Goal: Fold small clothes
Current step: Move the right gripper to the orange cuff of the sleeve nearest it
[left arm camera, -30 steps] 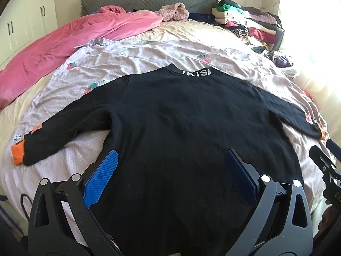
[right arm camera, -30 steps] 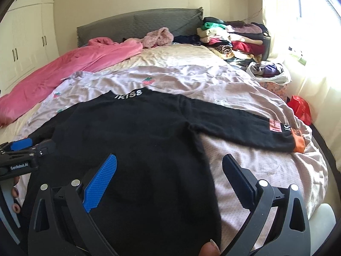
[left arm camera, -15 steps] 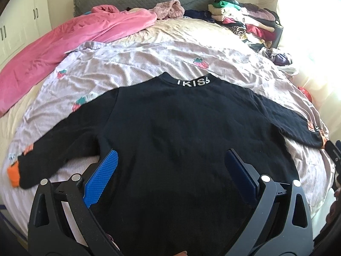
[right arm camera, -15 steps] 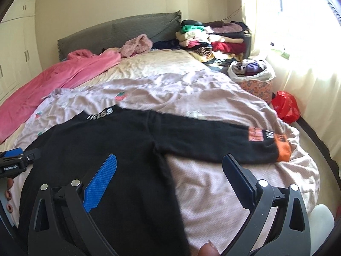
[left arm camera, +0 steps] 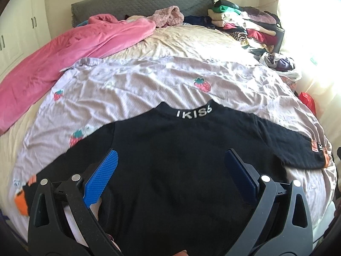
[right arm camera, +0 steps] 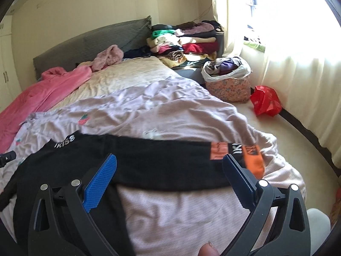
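Bedroom, one bed, laundry in progress.

Item 1: black sweatshirt point(left arm camera: 181, 160), spread flat, back up, on a lilac strawberry-print sheet point(left arm camera: 138, 89) covering the near half of the bed. White "IKISS" lettering point(left arm camera: 194, 113) on the collar, which points to 12 o'clock in the left wrist view. Both sleeves lie outstretched: one toward 3 o'clock ending in an orange cuff point(right arm camera: 252, 159) with an orange patch beside it, the other toward 8 o'clock, its orange cuff point(left arm camera: 21, 200) near the sheet's edge.

Item 2: left gripper point(left arm camera: 170, 175), jaws wide apart, holding nothing, poised above the body of the sweatshirt. Blue pad point(left arm camera: 101, 181) on one finger; the other pad looks dark in shadow.

Item 3: right gripper point(right arm camera: 170, 177), likewise spread and empty, over the 3 o'clock sleeve; that sleeve runs across the gap between its fingers. Contact with the cloth cannot be judged.

Item 4: pink blanket point(left arm camera: 70, 55), rumpled, at 10 o'clock along the bed's far left side.

Item 5: grey quilted headboard point(left arm camera: 140, 2) at 12 o'clock, a fuzzy pink garment point(left arm camera: 169, 17) lying just before it.

Item 6: stack of folded clothes point(right arm camera: 185, 40), mixed colours, at 1 o'clock by the window.

Item 7: floral fabric basket point(right arm camera: 229, 85), filled with clothes, on the floor beside the bed; red bag point(right arm camera: 265, 103) near it, below pale curtains point(right arm camera: 298, 74).
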Tool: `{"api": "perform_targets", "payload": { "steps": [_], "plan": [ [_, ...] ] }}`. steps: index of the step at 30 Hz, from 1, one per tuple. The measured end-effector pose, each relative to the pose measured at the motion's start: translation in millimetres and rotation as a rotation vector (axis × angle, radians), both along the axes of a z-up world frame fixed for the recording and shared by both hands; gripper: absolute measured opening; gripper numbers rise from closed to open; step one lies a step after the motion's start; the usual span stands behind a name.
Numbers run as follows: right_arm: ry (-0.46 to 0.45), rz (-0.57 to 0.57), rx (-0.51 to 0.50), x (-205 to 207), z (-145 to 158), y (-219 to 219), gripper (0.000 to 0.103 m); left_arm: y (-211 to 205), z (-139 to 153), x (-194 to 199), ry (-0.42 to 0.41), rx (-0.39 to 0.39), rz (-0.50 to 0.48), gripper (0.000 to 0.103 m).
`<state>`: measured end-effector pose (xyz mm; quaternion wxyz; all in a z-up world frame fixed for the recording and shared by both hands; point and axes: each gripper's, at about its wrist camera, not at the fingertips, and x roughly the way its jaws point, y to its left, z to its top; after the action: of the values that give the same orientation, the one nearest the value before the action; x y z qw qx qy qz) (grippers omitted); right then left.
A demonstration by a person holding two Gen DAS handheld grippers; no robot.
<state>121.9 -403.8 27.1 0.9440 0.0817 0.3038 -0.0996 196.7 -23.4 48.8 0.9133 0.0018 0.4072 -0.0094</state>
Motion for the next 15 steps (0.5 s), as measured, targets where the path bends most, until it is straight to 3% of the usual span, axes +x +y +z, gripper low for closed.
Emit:
{"api": "perform_targets", "payload": {
  "steps": [5, 15],
  "plan": [
    [0.005, -0.065, -0.013, 9.9, 3.4, -36.1, 0.099, -13.1, -0.3, 19.5, 0.010, -0.002, -0.025, 0.094],
    [0.069, -0.168, 0.030, 32.8, -10.4, -110.6, 0.099, -40.9, -31.4, 55.8, 0.064, -0.027, -0.046, 0.094]
  ]
}}
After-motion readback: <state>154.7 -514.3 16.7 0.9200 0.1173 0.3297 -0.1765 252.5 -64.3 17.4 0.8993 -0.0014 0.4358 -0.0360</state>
